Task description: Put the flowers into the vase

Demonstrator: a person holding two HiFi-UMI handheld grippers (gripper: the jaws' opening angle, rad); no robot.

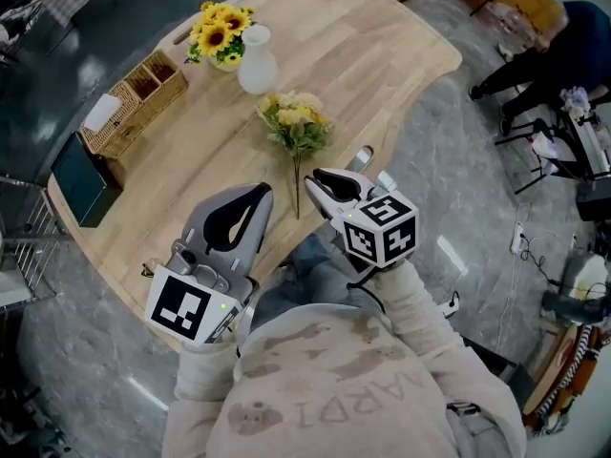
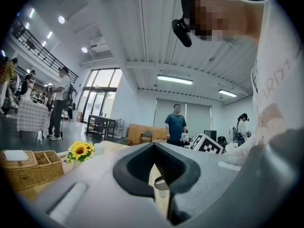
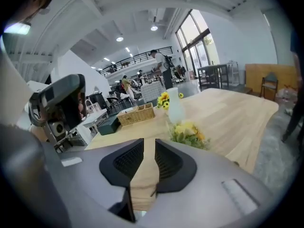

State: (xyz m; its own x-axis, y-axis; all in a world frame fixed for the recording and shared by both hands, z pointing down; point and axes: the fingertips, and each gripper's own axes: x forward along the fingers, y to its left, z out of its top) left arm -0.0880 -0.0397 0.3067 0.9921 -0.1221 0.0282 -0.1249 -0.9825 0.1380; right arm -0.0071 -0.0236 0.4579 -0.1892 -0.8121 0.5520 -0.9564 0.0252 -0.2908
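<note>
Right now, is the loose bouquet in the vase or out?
Out: the bouquet lies flat on the table, beside the white vase.

Light wooden table (image 1: 382, 55) with a curved edge. Far left on it is a wicker basket (image 1: 143, 98) with compartments, a white napkin (image 1: 101, 112) in one. Dark green box (image 1: 84, 191) sits just beside the basket, nearer side. Sunflower pot (image 1: 220, 34) by the far edge. Seated person (image 1: 563, 51) far right, off the table. Grey floor (image 1: 477, 208) with cables (image 1: 523, 237).
</note>
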